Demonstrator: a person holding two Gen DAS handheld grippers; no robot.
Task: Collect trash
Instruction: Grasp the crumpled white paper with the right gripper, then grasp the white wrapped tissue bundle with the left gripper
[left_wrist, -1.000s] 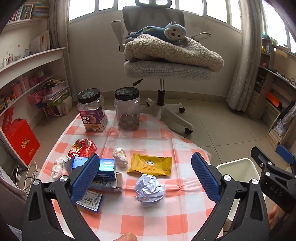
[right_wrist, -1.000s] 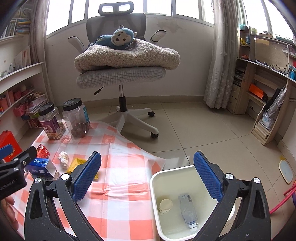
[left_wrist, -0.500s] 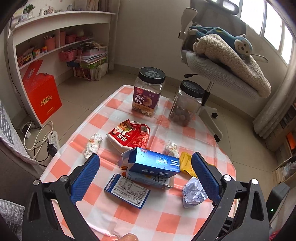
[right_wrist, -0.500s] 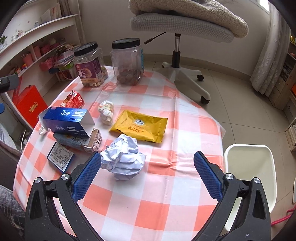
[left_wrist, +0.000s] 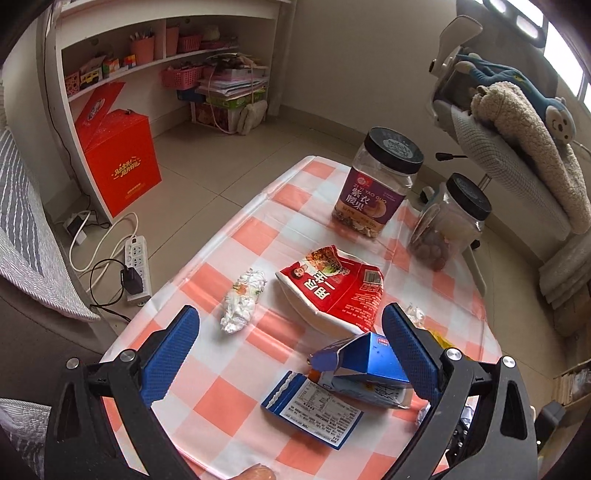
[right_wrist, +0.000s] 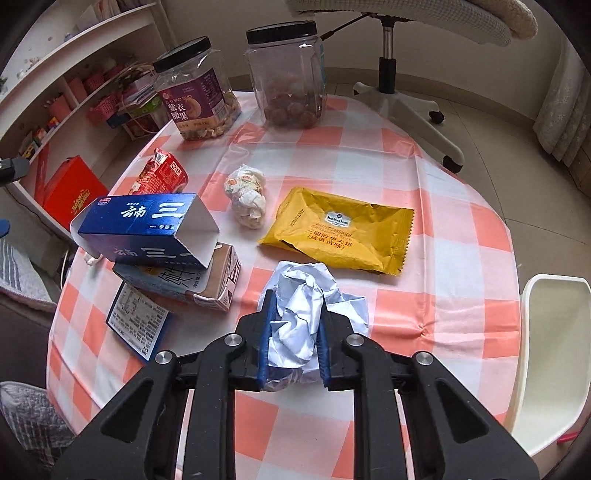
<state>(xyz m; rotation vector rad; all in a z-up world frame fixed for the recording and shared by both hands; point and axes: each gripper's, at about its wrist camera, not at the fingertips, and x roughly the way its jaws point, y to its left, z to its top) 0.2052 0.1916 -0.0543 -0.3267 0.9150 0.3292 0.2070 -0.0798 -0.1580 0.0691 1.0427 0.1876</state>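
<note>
On the checked tablecloth (right_wrist: 424, 177) lies a crumpled pale paper ball (right_wrist: 314, 277). My right gripper (right_wrist: 295, 299) has its jaws closing, and both blue pads press into the ball's sides. A yellow snack packet (right_wrist: 340, 232) and a white wrapper wad (right_wrist: 247, 199) lie beyond it. To the left an open blue box (right_wrist: 144, 225) rests on a flattened carton (right_wrist: 184, 284). My left gripper (left_wrist: 290, 314) hangs open above the table's left part. A torn red packet (left_wrist: 332, 288) and a small white wrapper (left_wrist: 242, 299) lie ahead of it, with the blue box (left_wrist: 365, 362) by its right finger.
Two black-lidded jars (right_wrist: 195, 92) (right_wrist: 288, 74) stand at the table's far edge. A white bin (right_wrist: 546, 354) sits on the floor at the right. An office chair (left_wrist: 517, 147), a red box (left_wrist: 118, 158) and a power strip (left_wrist: 136, 266) surround the table.
My right gripper came down over the paper ball and its jaws went from wide open to pressing on it. My left gripper swung left across the table, rolled, and stayed open.
</note>
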